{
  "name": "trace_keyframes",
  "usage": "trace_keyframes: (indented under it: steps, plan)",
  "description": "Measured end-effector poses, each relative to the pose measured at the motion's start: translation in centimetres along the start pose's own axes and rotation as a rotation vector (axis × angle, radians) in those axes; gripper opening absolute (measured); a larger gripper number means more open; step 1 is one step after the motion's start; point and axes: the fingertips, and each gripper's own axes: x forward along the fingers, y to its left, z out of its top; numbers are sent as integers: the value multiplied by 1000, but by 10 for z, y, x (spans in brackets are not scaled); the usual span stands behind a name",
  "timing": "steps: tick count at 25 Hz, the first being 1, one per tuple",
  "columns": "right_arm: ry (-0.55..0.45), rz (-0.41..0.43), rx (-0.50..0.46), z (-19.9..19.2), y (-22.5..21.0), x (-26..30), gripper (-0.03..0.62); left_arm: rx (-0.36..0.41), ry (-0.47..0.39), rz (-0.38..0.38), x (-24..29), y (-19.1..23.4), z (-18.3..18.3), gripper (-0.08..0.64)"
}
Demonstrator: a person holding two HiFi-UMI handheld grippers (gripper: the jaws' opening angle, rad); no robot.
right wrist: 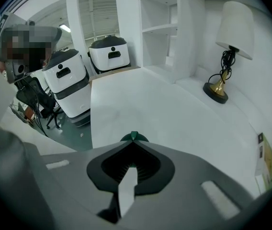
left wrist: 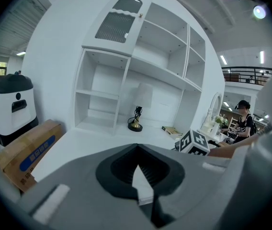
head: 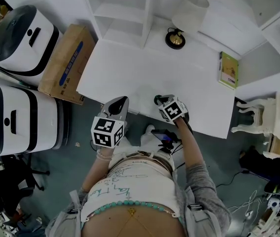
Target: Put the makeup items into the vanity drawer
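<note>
The white vanity top (head: 145, 68) lies bare in front of me, and no open drawer shows in any view. My left gripper (head: 120, 100) hangs over the vanity's front edge; in the left gripper view its jaws (left wrist: 137, 146) meet with nothing between them. My right gripper (head: 158, 99) sits just right of it above the same edge. Its jaws (right wrist: 132, 142) are together, and a small dark green item (right wrist: 133, 137) peeks out at their tips, mostly hidden by them. I see no other makeup item.
A table lamp (head: 175, 38) stands at the back near the open shelves (head: 125, 14), and a green book (head: 228, 69) lies at the right end. A cardboard box (head: 66, 63) and two white appliances (head: 24, 36) crowd the left. A white ornate stool (head: 253, 117) stands right.
</note>
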Motion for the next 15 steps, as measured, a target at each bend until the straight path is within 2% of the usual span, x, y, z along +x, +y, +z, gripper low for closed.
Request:
trace_keyframes:
  steps: [6, 15]
  plan:
    - [-13, 1, -7, 7, -1, -7, 28, 0, 3, 15, 0, 5, -3, 0]
    - [-17, 48, -17, 21, 6, -26, 28, -7, 11, 26, 2, 10, -6, 2]
